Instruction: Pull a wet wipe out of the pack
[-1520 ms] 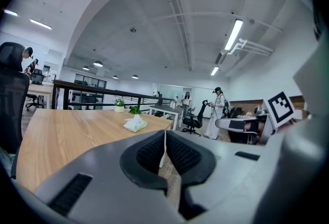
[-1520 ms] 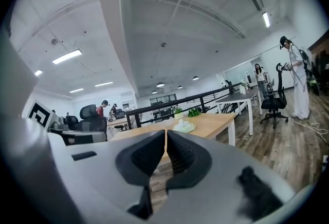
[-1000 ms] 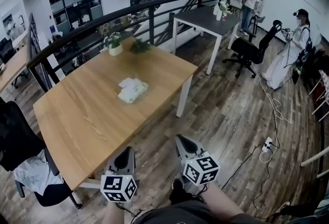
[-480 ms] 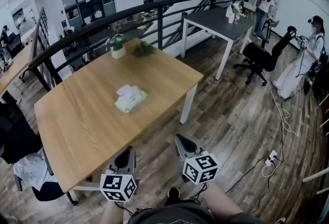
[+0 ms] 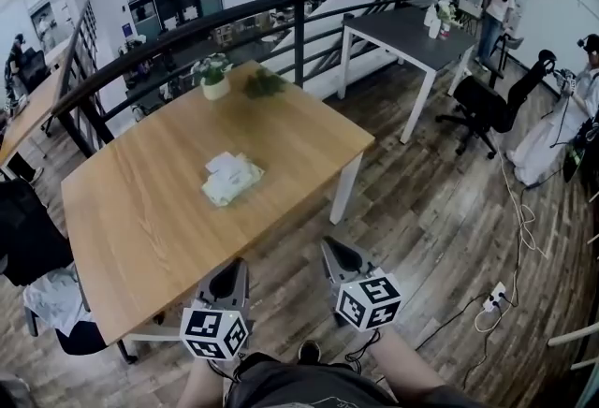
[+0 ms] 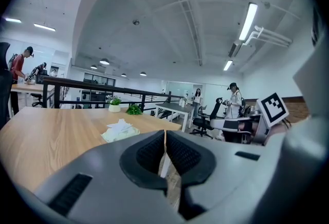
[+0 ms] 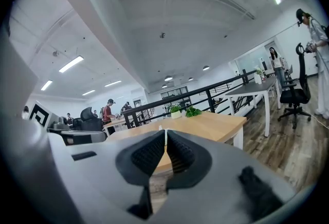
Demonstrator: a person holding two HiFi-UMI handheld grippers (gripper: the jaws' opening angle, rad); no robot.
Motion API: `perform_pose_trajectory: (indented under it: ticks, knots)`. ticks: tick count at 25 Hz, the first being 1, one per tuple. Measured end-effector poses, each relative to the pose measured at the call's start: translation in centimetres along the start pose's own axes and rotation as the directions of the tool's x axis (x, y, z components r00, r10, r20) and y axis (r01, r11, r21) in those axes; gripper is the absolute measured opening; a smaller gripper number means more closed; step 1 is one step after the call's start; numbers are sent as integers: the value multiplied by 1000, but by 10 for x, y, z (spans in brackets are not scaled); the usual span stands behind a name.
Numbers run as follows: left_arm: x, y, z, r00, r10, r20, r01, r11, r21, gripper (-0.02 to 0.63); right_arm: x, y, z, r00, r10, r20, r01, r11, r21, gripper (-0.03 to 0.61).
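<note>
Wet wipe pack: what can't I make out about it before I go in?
- Head view: wet wipe pack too small; whether a wipe sticks out of its opening is unclear.
- Left gripper view: seen low from the side; its top face is not shown.
- Right gripper view: the shut right gripper blocks nearly all of it.

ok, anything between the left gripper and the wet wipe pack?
Nothing: in the head view, only bare table lies between the shut left gripper, by its near edge, and the wet wipe pack.
</note>
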State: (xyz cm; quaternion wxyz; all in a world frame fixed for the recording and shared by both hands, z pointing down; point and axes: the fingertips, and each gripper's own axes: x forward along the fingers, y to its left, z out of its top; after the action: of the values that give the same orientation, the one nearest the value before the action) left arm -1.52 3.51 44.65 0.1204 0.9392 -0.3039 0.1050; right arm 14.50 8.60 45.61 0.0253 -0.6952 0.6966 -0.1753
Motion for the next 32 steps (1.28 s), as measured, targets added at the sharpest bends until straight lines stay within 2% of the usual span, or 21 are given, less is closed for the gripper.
perform_pose_trajectory:
  ticks: [7, 16, 20, 24, 32]
  knots:
    - [10, 20, 9, 1000, 20, 4, -19, 999, -34, 21, 22, -6, -4, 1000, 14, -20, -14, 1000, 15, 26]
    - [47, 64, 14, 998, 56, -1, -56, 998, -34, 21, 73, -10, 12, 999, 13, -33, -14, 1000, -26, 26]
    - [70, 92, 15, 998, 60, -11, -60, 996, -61, 23, 107, -19, 19, 998, -23, -60, 18, 997, -81, 26]
    - [92, 123, 23, 998, 70, -6, -70, 995, -68, 23, 147, -19, 24, 997, -7, -77, 2, 998, -64, 26]
    - [120, 195, 44, 993, 119, 5, -118, 989, -94, 23, 232, 1, 39, 993, 43, -107, -53, 995, -88, 26]
